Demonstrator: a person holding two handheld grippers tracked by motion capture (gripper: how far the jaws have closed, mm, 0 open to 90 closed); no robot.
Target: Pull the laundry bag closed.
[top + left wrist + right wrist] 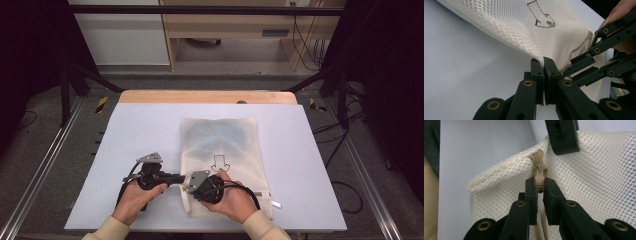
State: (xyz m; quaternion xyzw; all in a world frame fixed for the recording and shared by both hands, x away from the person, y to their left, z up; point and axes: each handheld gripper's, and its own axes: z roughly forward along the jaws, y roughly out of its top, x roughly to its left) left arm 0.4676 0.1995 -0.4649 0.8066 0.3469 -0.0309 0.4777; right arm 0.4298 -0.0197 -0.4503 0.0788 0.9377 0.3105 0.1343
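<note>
On pale table — cream honeycomb-mesh bag (222, 150)

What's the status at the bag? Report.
Left tool shut on the mesh bag at its corner. Right tool shut on the zipper pull. Bag flat on the table, something bluish inside. Nothing in the way.

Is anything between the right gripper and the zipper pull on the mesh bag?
Nothing visible. The right gripper is shut on the zipper pull, and the left gripper pinches the mesh bag at the corner beside it.
</note>
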